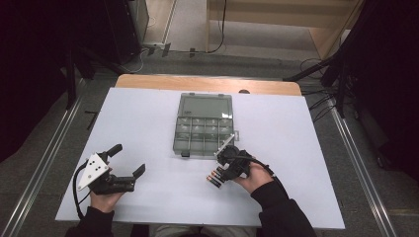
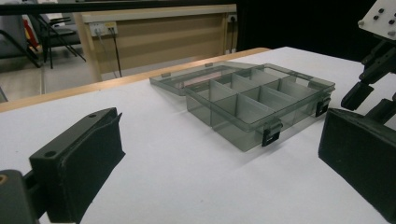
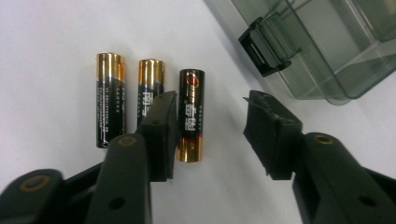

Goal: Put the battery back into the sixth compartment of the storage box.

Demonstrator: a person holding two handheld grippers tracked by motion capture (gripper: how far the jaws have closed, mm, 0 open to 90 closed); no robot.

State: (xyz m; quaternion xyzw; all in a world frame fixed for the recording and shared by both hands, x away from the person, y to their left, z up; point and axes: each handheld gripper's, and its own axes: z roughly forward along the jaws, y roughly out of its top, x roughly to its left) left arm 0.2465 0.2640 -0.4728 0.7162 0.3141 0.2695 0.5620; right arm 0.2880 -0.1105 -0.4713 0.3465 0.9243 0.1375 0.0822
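Three black-and-gold batteries [image 3: 191, 114] side by side

Batteries [image 3: 149, 100] black with gold ends; organizer box [image 1: 204, 129] translucent grey; table [image 1: 138, 123] white.

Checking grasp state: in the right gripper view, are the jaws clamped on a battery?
No: the right gripper straddles the rightmost battery, with one pad beside it and the other well clear.

Open organizer box [image 1: 204, 129] blocks table [image 1: 138, 123] centre; batteries [image 1: 215, 177] beside right gripper [image 1: 223, 173].
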